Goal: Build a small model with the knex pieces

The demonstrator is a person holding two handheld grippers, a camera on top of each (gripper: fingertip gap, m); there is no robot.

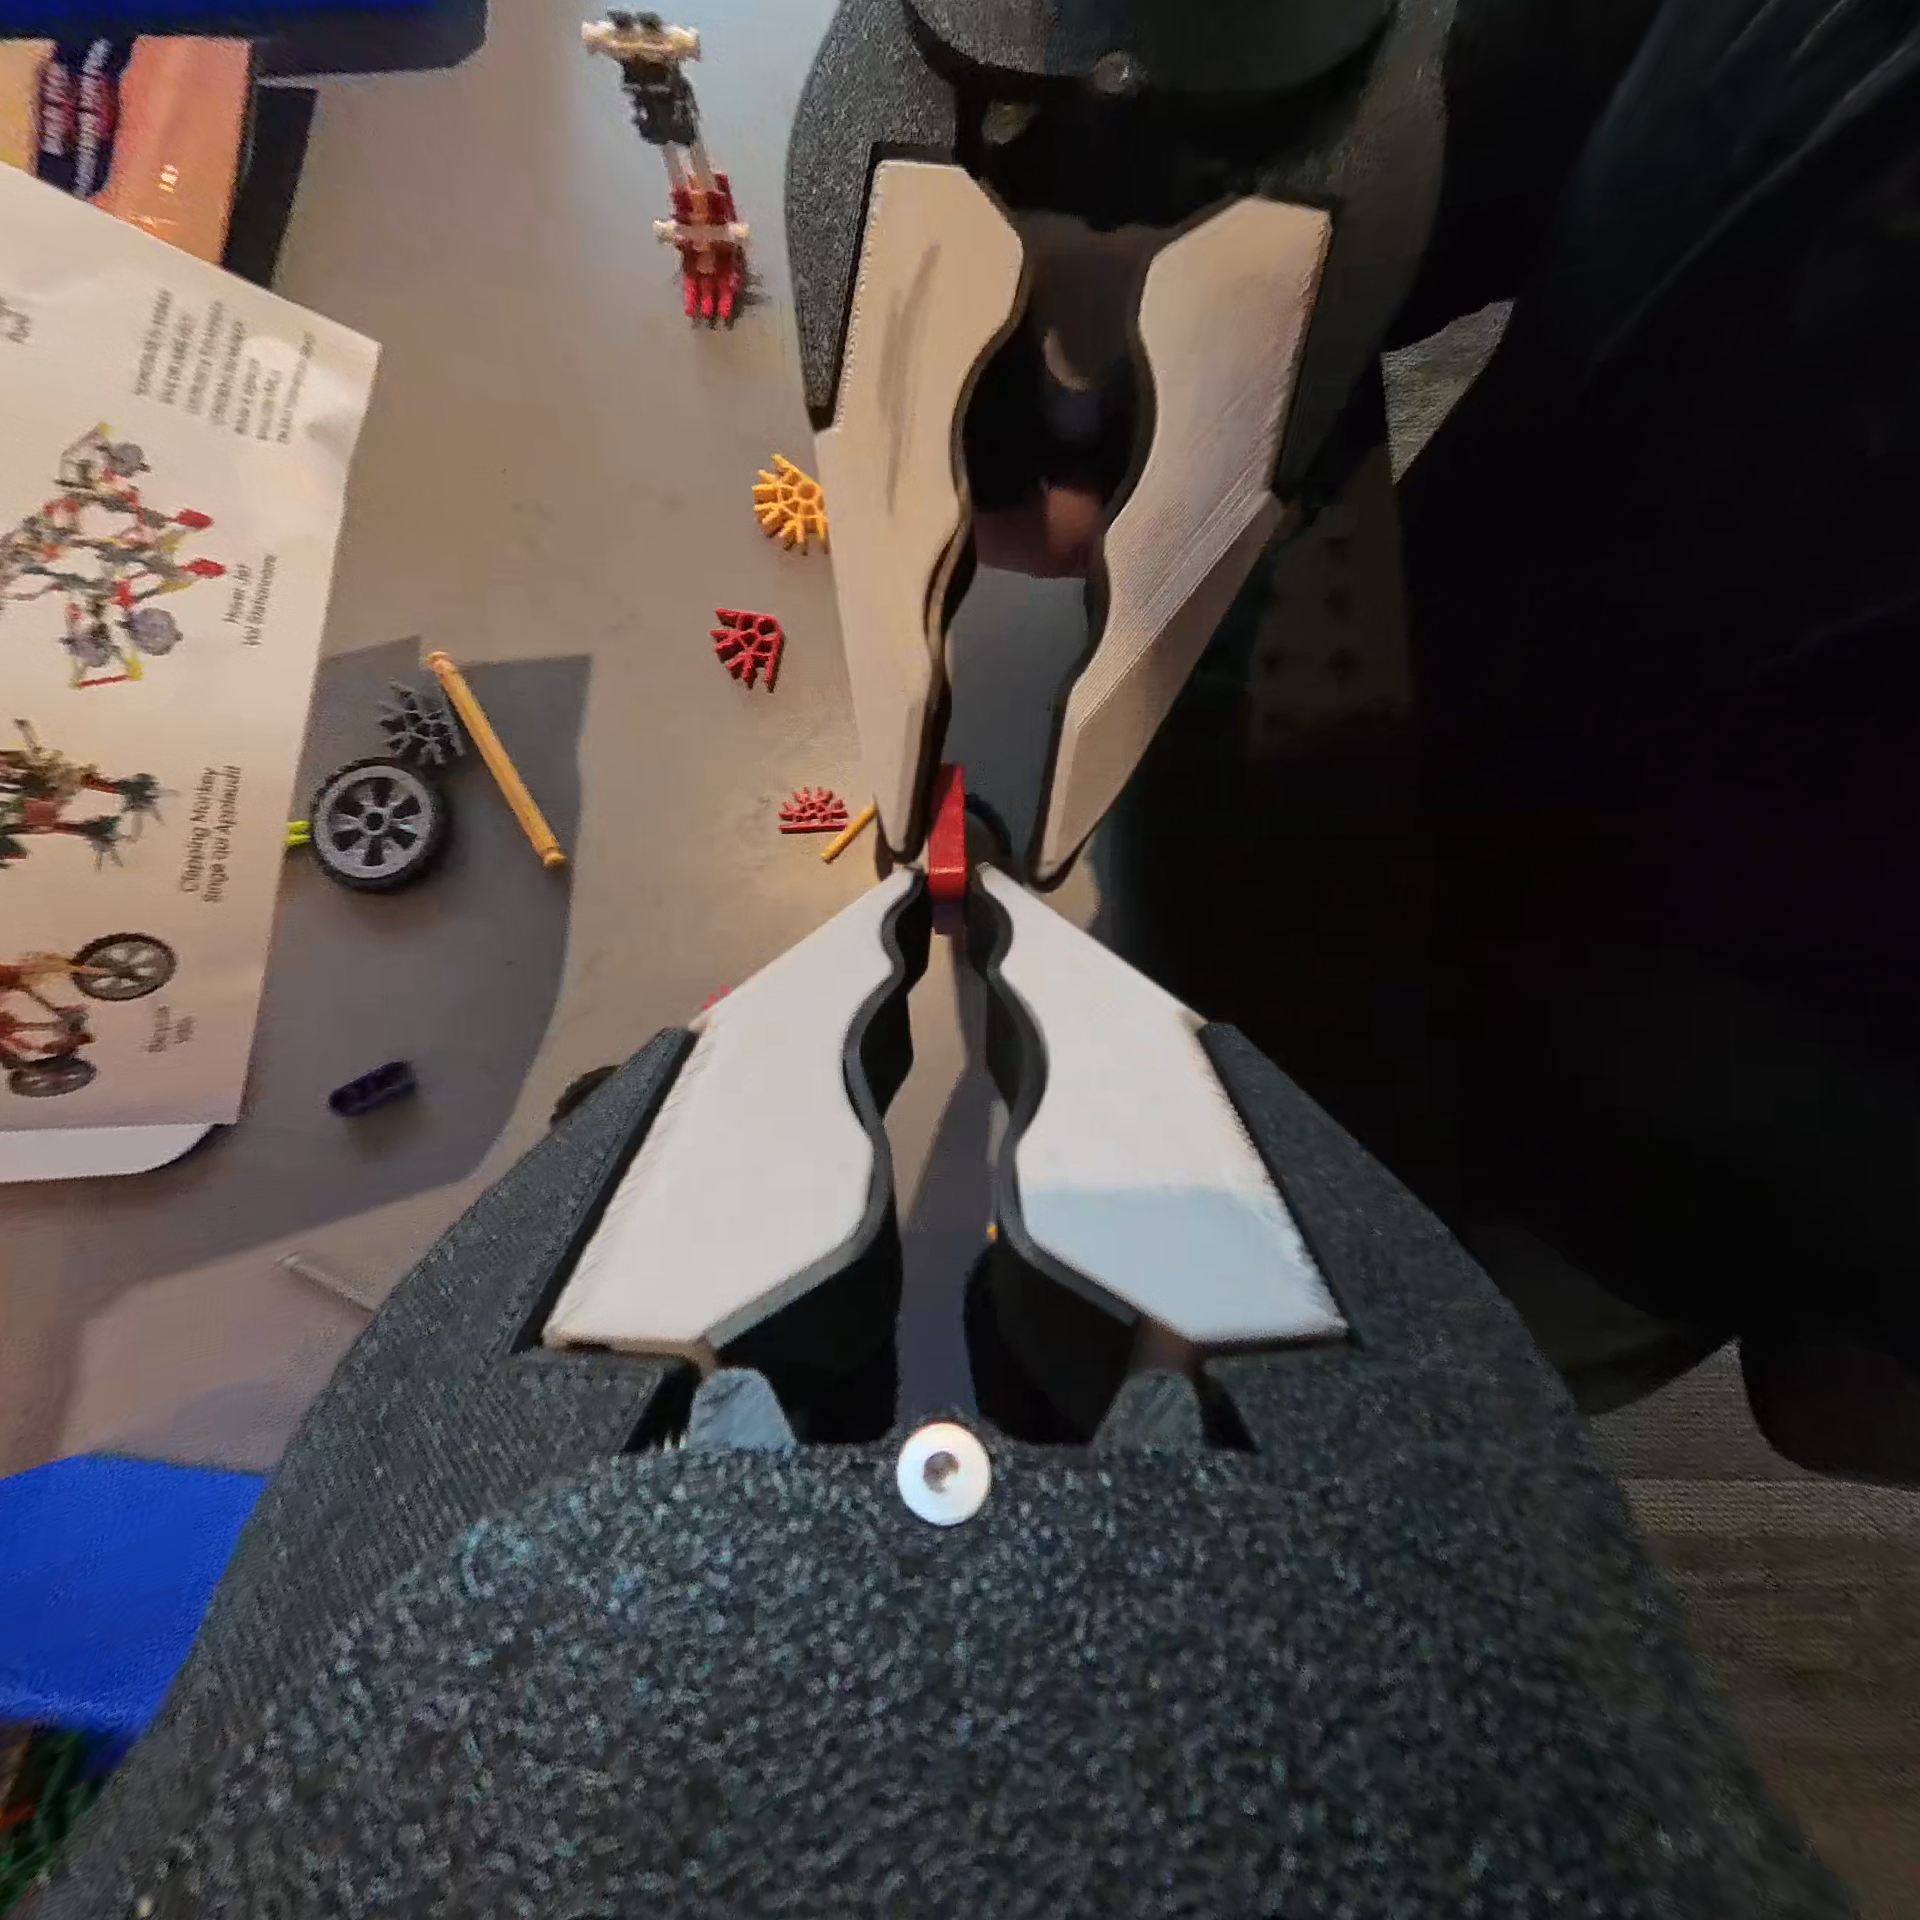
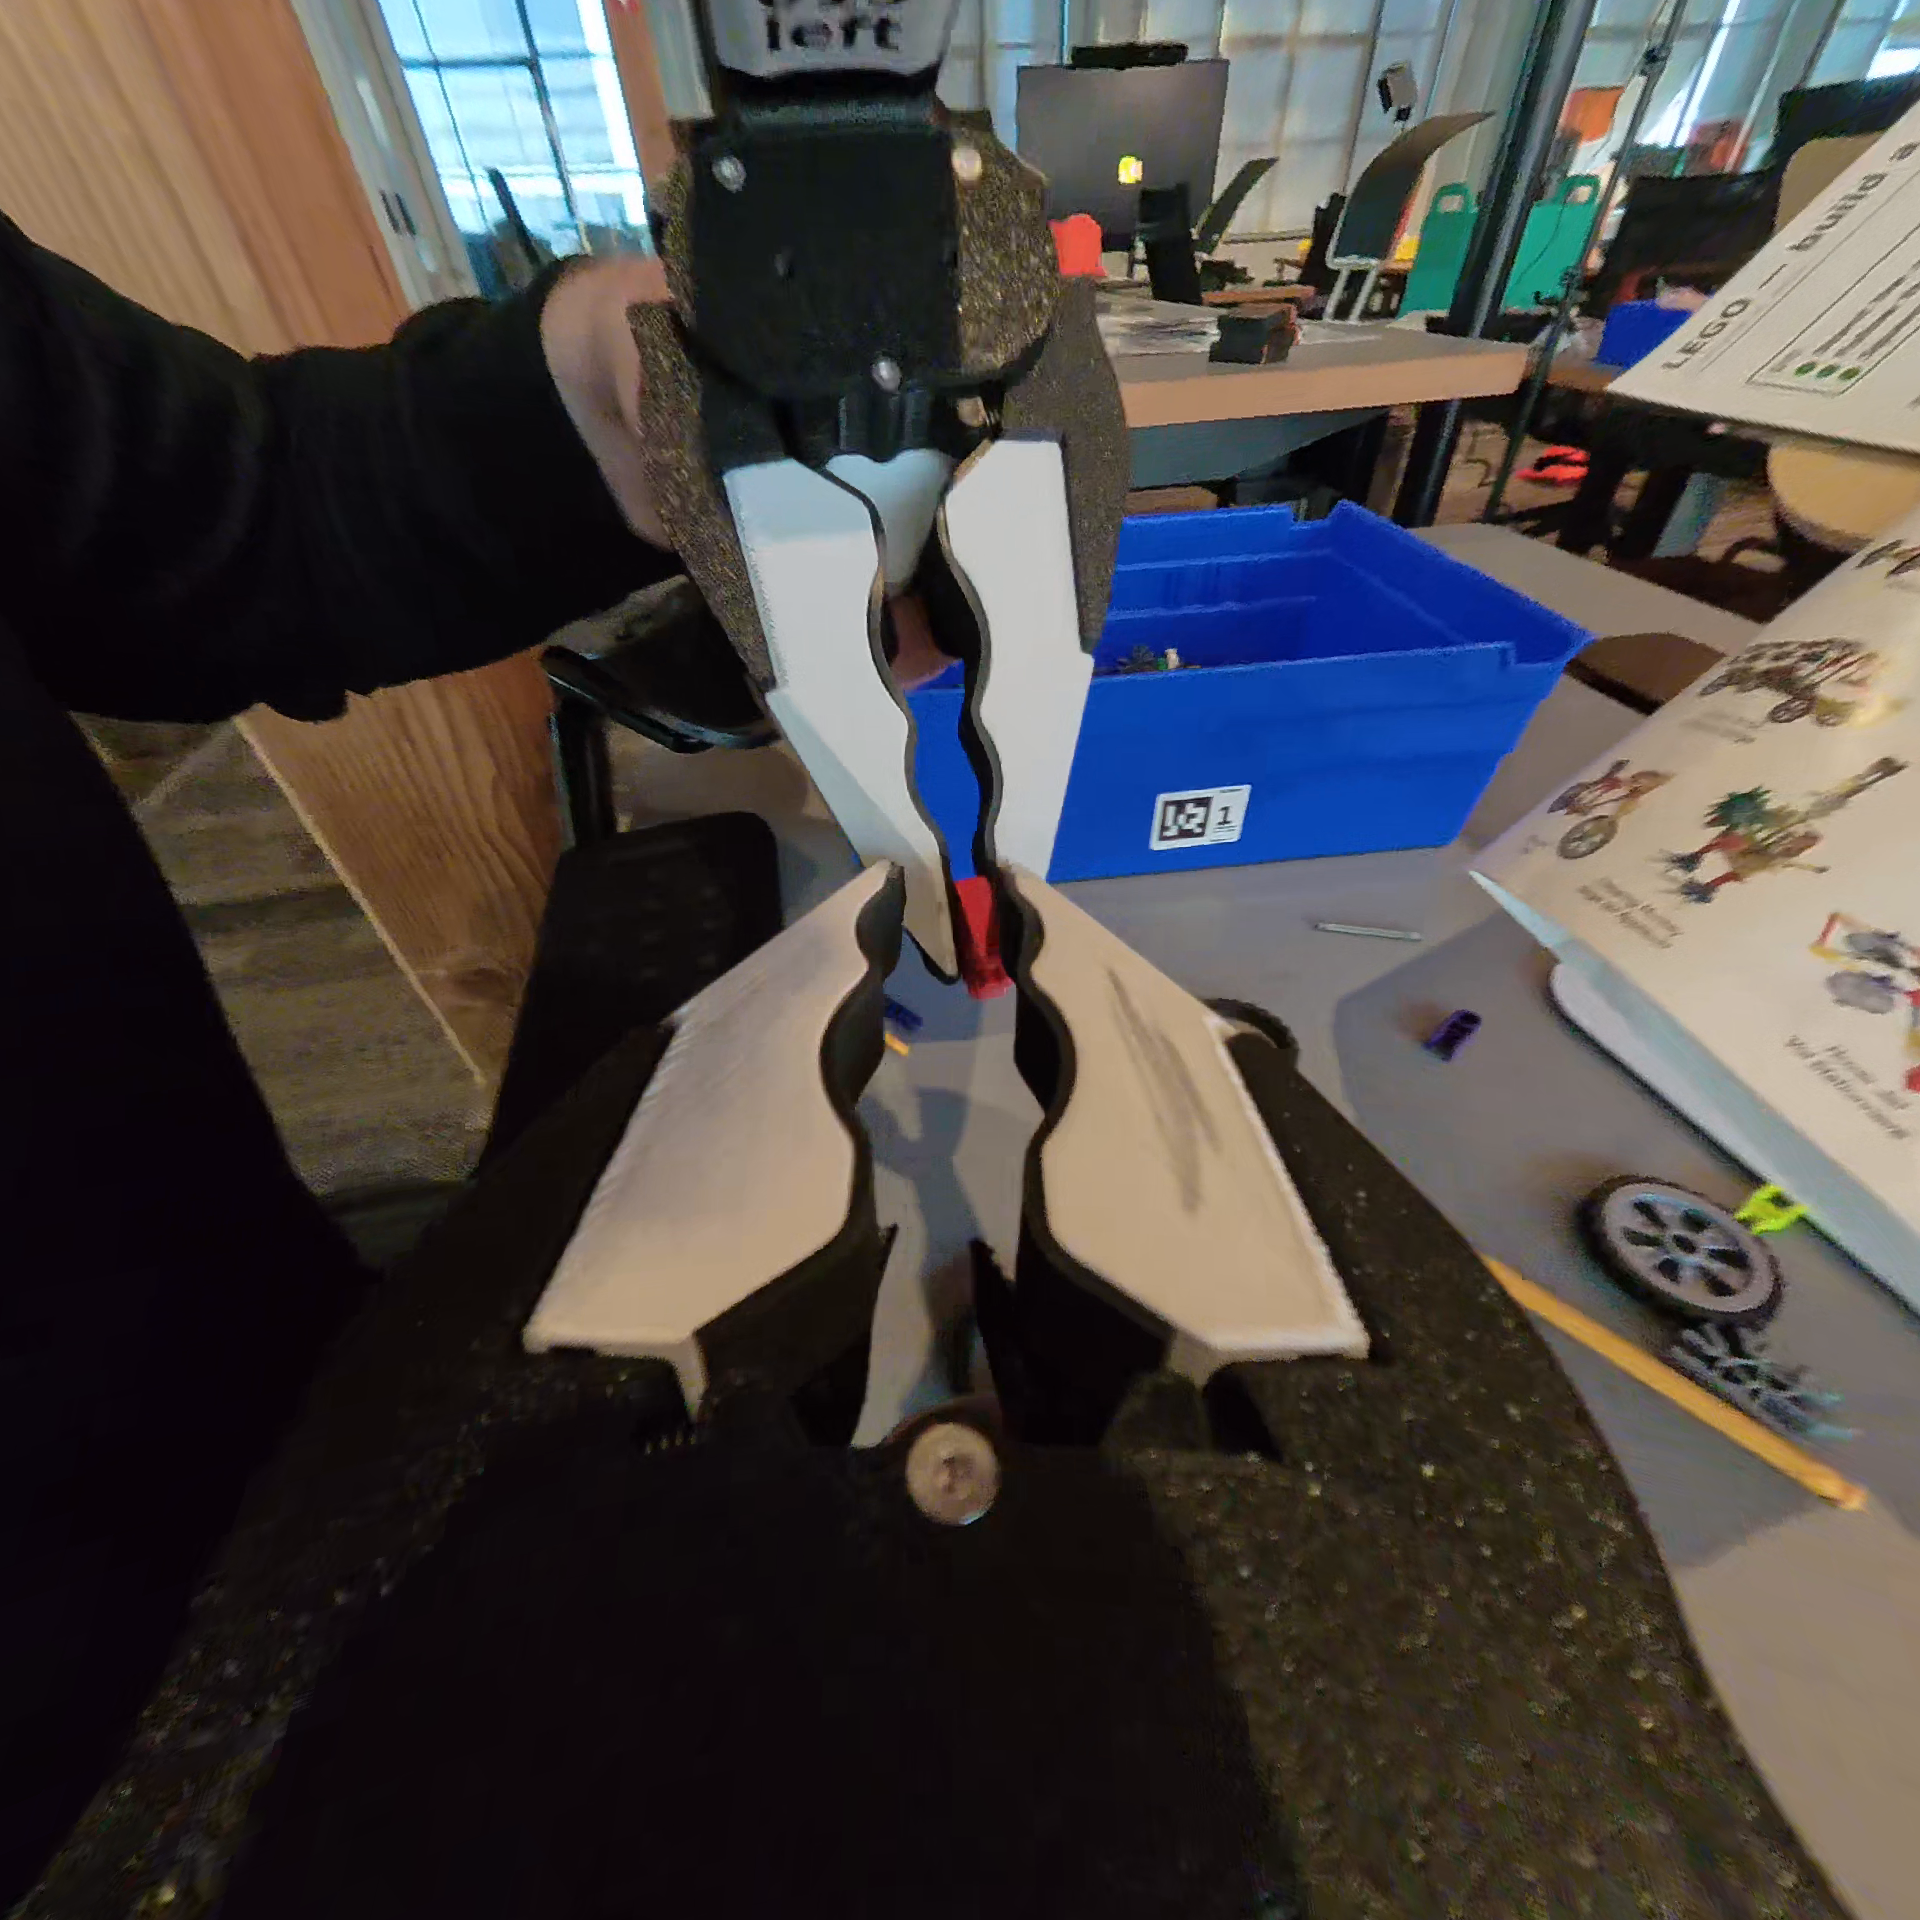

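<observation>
My left gripper (image 1: 948,883) is shut on a small red piece (image 1: 945,831) and holds it above the grey table. In the right wrist view it (image 2: 974,923) comes down from the top, with the red piece (image 2: 977,940) at its tips. My right gripper (image 2: 951,888) meets it tip to tip. Its jaws stand a little apart around the red piece and the left gripper's tips, and one pad touches the piece. In the left wrist view the right gripper (image 1: 977,862) reaches in from above.
On the table lie a picture sheet (image 1: 135,675), a grey wheel (image 1: 379,823), a yellow rod (image 1: 497,758), an orange connector (image 1: 790,502), red connectors (image 1: 748,644), a purple piece (image 1: 372,1086) and a small built model (image 1: 691,177). A blue bin (image 2: 1299,707) stands behind. Both grippers' tips are close together, under 4 cm apart.
</observation>
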